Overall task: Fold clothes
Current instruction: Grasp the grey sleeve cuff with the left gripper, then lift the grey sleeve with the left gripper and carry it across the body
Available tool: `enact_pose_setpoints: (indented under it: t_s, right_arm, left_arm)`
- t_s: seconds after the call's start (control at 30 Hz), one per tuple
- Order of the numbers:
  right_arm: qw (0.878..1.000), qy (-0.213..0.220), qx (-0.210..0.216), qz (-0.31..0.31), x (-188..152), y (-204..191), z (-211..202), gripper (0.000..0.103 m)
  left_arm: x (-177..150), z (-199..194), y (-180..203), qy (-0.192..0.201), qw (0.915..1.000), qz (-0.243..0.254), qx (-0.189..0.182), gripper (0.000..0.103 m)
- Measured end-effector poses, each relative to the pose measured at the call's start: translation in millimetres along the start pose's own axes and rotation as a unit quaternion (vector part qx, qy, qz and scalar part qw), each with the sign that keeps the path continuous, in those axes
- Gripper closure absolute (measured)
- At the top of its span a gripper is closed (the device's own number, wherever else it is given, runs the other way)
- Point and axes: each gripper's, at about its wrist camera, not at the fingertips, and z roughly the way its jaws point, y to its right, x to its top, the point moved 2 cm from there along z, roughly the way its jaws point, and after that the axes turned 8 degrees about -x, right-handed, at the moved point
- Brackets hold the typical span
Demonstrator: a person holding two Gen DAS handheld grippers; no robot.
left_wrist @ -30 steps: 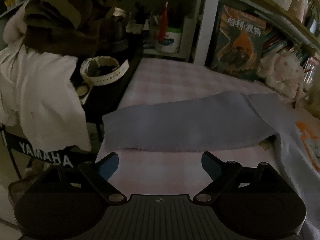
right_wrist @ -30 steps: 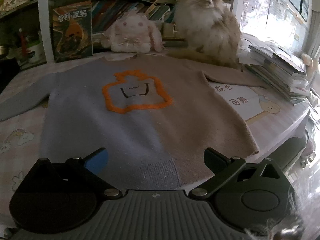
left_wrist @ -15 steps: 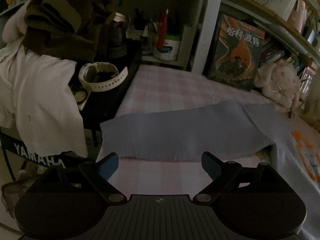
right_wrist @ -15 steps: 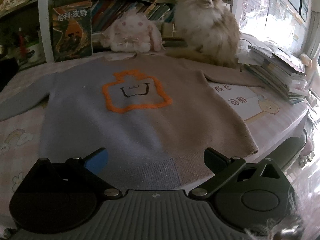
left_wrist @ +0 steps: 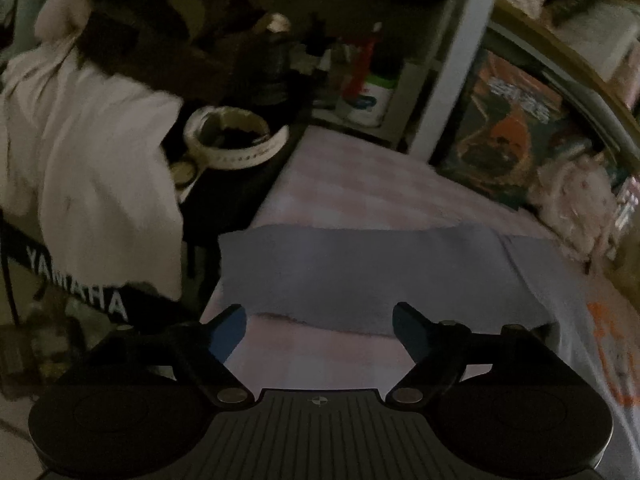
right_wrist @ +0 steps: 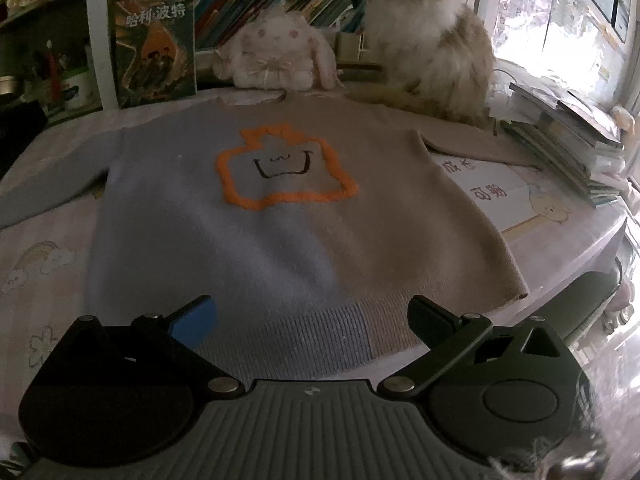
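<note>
One sweater (right_wrist: 280,220), one cat (right_wrist: 432,40) (fluffy), one plush rabbit (right_wrist: 276,56).

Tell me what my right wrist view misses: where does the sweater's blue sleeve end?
Observer: The blue sleeve lies flat across the checked bedsheet; its cuff end reaches the bed's edge.
Operator: Is the left gripper on it?
Observer: No. The left gripper hovers over the sleeve's near edge; its fingers have just been closing, with nothing clamped between them.
Operator: Anything beside that cuff?
Observer: A white garment hangs off the bed, above a strap reading YAMAHA.
</note>
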Motion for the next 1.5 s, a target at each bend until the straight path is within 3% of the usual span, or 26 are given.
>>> enact_pose_setpoints:
  t_s: [0.17,0.27,0.4,0.5,0.67,0.8,0.97,1.13,1.23,1.37,1.5]
  right_arm:
    - [1.000,-0.004,-0.005,0.005,-2.1,2.9,-0.1,0.000]
    - [1.000,-0.006,-0.006,0.002,-3.0,3.2,-0.2,0.000]
    - [1.000,-0.005,-0.008,0.000,-2.8,3.9,-0.7,0.000]
    - [1.000,-0.007,-0.010,0.002,-2.7,4.6,0.1,0.000]
    - [1.000,-0.007,-0.009,-0.001,-1.8,4.4,0.1,0.000]
    - [1.000,-0.007,-0.010,-0.005,-1.7,5.4,0.4,0.000]
    - [1.000,-0.009,-0.017,-0.005,-0.1,6.0,2.3,0.000]
    - [1.000,-0.004,-0.013,-0.011,1.0,5.3,3.7,0.000]
    - [1.000,0.001,-0.008,-0.017,2.6,6.1,4.8,0.000]
    - [1.000,0.008,-0.003,-0.022,6.9,10.8,8.2,0.000]
    - [0.999,0.014,0.007,-0.029,13.1,15.7,15.3,0.000]
  left_arm:
    - [3.9,4.2,-16.2,0.006,0.9989,-0.044,0.014,0.028]
    - [6.7,7.4,-21.1,0.015,0.9983,-0.055,0.010,0.040]
    - [9.2,12.9,-23.9,0.014,0.9945,-0.096,-0.038,0.049]
    - [9.7,20.3,-20.2,0.013,0.9909,-0.116,-0.067,0.049]
    - [13.3,30.2,-17.9,0.019,0.9878,-0.139,-0.069,0.050]
    - [17.8,33.9,-24.9,0.017,0.9833,-0.171,-0.059,0.069]
    - [17.7,34.1,-34.6,0.019,0.9766,-0.208,-0.052,0.080]
    - [17.7,37.1,-42.3,0.021,0.9736,-0.223,-0.043,0.098]
    - [18.1,38.5,-44.6,0.025,0.9727,-0.227,-0.041,0.099]
    - [21.6,36.5,-32.6,0.028,0.9791,-0.200,-0.022,0.100]
    - [33.2,25.4,-7.0,0.057,0.9863,-0.152,-0.029,0.100]
